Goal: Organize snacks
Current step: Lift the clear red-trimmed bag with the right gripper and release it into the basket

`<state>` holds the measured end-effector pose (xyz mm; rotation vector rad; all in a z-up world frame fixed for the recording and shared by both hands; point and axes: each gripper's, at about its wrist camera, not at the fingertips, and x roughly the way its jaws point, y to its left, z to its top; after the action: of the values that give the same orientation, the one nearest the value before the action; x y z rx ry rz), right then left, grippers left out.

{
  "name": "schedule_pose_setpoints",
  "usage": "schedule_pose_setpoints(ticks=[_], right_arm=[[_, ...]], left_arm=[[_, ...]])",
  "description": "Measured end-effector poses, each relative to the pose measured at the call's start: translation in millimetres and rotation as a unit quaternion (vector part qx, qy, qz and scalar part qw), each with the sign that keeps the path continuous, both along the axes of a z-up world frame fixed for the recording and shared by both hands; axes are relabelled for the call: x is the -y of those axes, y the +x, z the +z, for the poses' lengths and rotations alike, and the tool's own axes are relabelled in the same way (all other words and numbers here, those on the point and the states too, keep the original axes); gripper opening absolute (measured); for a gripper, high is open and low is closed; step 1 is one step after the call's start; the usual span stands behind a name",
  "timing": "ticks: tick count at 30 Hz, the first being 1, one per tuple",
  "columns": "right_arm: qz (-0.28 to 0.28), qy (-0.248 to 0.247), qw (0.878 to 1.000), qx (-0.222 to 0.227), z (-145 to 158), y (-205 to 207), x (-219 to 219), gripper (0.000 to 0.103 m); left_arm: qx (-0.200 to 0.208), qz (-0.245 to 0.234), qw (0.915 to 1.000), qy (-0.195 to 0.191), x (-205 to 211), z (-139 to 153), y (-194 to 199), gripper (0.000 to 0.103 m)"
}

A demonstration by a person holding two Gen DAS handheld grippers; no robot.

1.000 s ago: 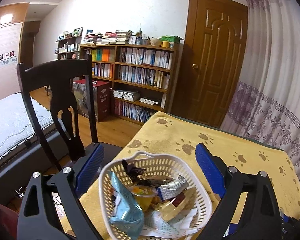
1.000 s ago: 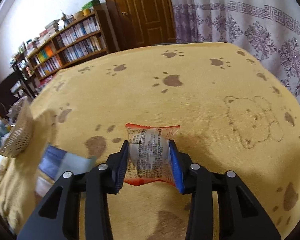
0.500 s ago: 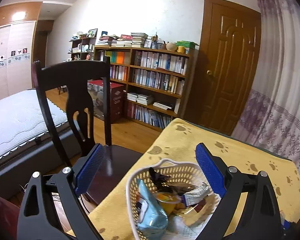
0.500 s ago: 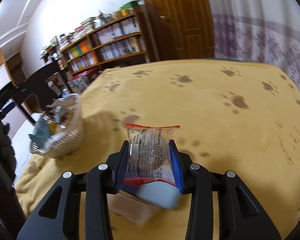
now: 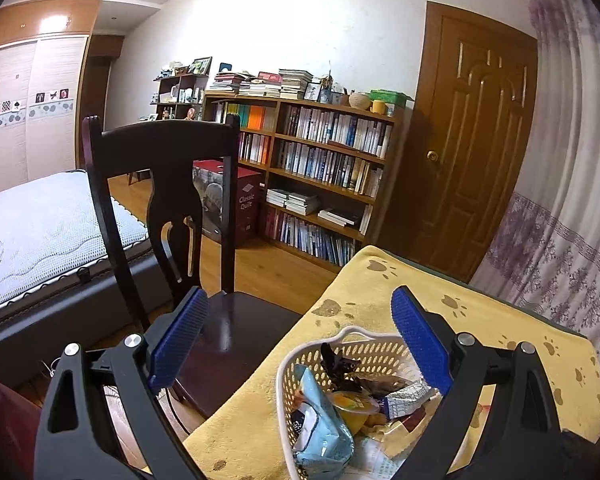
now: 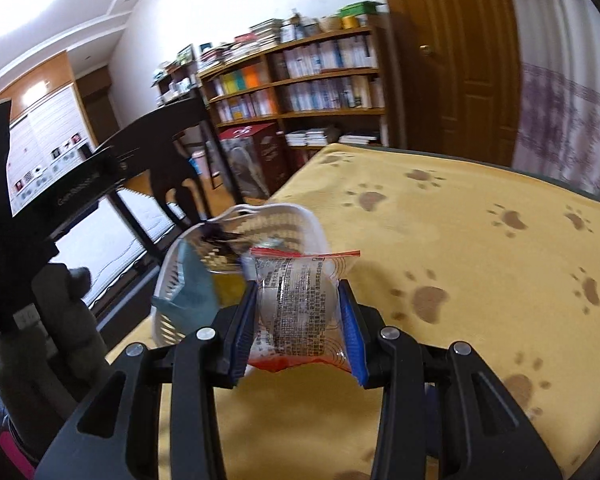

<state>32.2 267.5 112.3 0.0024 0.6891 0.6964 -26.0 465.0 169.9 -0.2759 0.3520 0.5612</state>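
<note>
— Bookshelves (image 5: 324,168) and a brown door (image 5: 476,160) are seen behind the table (image 6: 480,248), which is covered by a yellow paw-print cloth. What is set on it?

— A white perforated basket (image 5: 364,344) is placed at the table's edge nearest the dark chair (image 5: 160,200). Several snacks are heaped inside it, a light blue packet (image 5: 320,424) and a jelly cup (image 5: 350,404) among them.

— How are the claws held?

— The left claw (image 5: 300,352) is spread wide and empty, just above the basket. The right claw (image 6: 298,320) is clenched on a clear snack packet (image 6: 300,304) with red edges, held above the table just beside the basket's rim. A gloved hand (image 6: 60,320) is visible beyond the basket.
</note>
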Motion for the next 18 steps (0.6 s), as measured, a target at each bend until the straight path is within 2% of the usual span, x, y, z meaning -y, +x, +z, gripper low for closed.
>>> schedule_pose_setpoints(ticks=[11, 12, 13, 14, 18], right_arm=[[0.055, 0.0, 0.998, -0.036, -12.3, 9.2, -65.1, 0.041], [0.06, 0.003, 0.997, -0.038, -13.9, 8.9, -68.4, 0.046], [0.061, 0.007, 0.997, -0.038, -14.2, 8.1, -68.7, 0.056], [0.061, 0.012, 0.997, -0.035, -13.6, 6.6, -67.4, 0.06], [0.05, 0.018, 0.998, -0.027, -11.0, 8.0, -58.1, 0.061]], left_arm=[[0.005, 0.006, 1.0, -0.006, -4.3, 0.4, -2.2, 0.094], [0.004, 0.005, 1.0, -0.006, -5.0, 0.6, -2.5, 0.094], [0.004, 0.004, 1.0, -0.006, -5.0, 0.6, -2.5, 0.094], [0.004, 0.003, 1.0, -0.005, -5.1, 0.4, -2.6, 0.094], [0.004, 0.003, 1.0, -0.005, -4.8, 0.2, -2.6, 0.094]])
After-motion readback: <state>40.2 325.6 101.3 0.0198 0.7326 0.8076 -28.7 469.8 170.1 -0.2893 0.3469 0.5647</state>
